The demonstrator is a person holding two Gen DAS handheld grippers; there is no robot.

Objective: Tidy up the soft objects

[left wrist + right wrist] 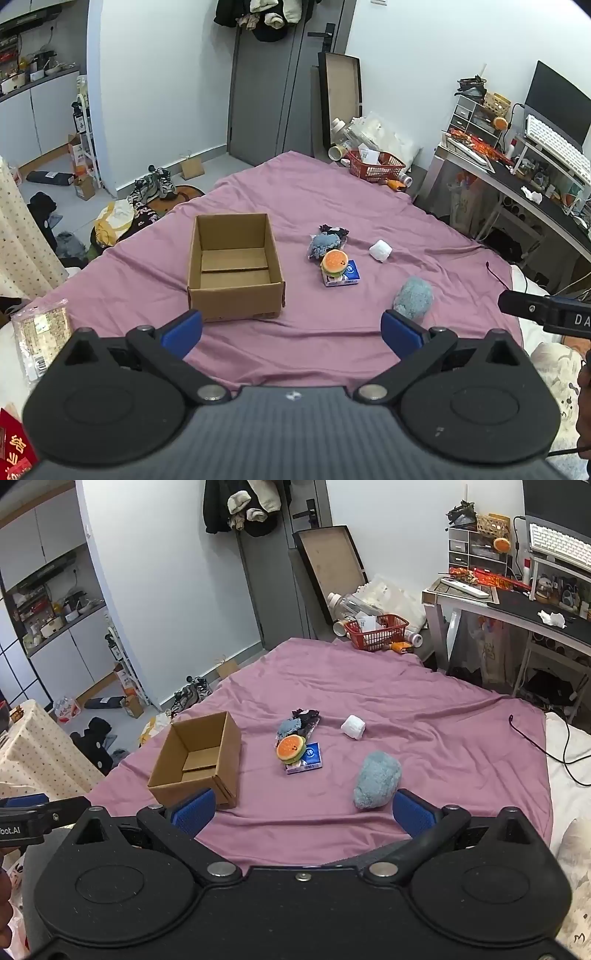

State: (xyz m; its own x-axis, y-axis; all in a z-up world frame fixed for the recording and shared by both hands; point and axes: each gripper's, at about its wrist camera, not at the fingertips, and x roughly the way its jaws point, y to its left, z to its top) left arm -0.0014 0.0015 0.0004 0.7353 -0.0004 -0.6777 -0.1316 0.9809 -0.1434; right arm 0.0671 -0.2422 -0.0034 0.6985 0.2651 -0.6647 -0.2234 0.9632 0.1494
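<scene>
the blue plush [377,780] lay at 1 o'clock just beyond the right gripper [303,812], its fingers spread wide and empty, nearer than the left gripper [291,334], also wide open.

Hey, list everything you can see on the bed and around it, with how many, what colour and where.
box: 1, brown cardboard, open and empty, left on the sheet
burger toy: 1, orange and green, resting on the blue pack
blue pack: 1, blue and white, mid sheet
cloth bundle: 1, blue-grey and dark, just behind the burger toy
white roll: 1, white, right of the bundle
fluffy ball: 1, blue-grey, nearest the right gripper
sheet: 1, purple, covering the bed
basket: 1, red, far corner of the bed
left gripper: blue pads, open, empty
right gripper: blue pads, open, empty
</scene>
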